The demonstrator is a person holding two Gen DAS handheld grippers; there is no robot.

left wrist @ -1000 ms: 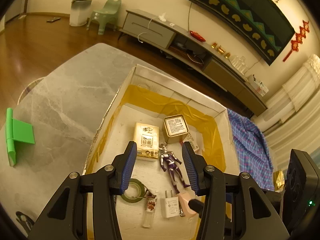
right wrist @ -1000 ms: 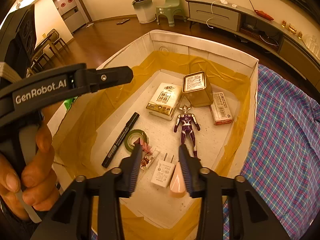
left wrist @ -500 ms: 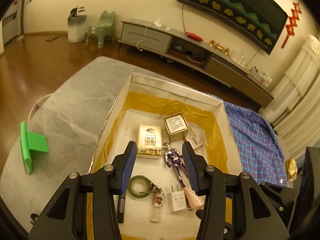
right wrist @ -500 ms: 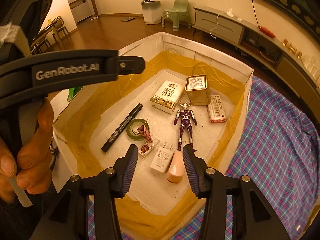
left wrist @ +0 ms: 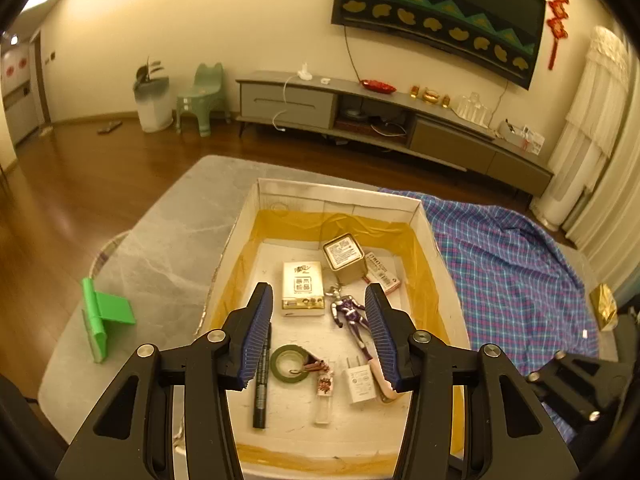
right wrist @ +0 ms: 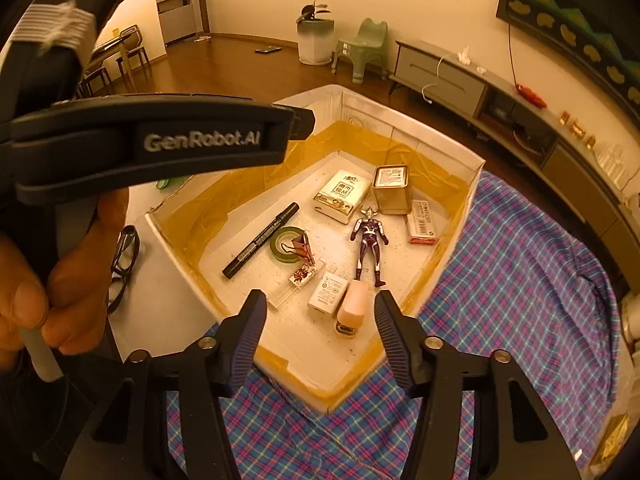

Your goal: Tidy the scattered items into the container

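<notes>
A white cardboard box [left wrist: 440, 248] [right wrist: 478, 168] lined with yellow tape holds several items: a purple figure [left wrist: 350, 314] [right wrist: 370, 236], a black marker [left wrist: 262, 376] [right wrist: 262, 240], a green tape roll [left wrist: 289, 364] [right wrist: 286, 244], a white charger [left wrist: 361, 380] [right wrist: 328, 294], a pink bottle [right wrist: 352, 306], a tin [left wrist: 345, 258] [right wrist: 392, 190] and a tissue pack [left wrist: 302, 288] [right wrist: 342, 196]. My left gripper [left wrist: 318, 336] is open and empty above the box. My right gripper [right wrist: 320, 338] is open and empty above the box's near edge.
A green stand [left wrist: 102, 314] sits on the grey marble table [left wrist: 168, 240] left of the box. A blue plaid cloth [left wrist: 512, 264] [right wrist: 520, 280] lies to the right. Black glasses [right wrist: 124, 260] lie on the table beside the box.
Both grippers have pulled up and back from the box, so more of the box and room shows. The right gripper's jaws have spread wider. The items in the box have not moved.
</notes>
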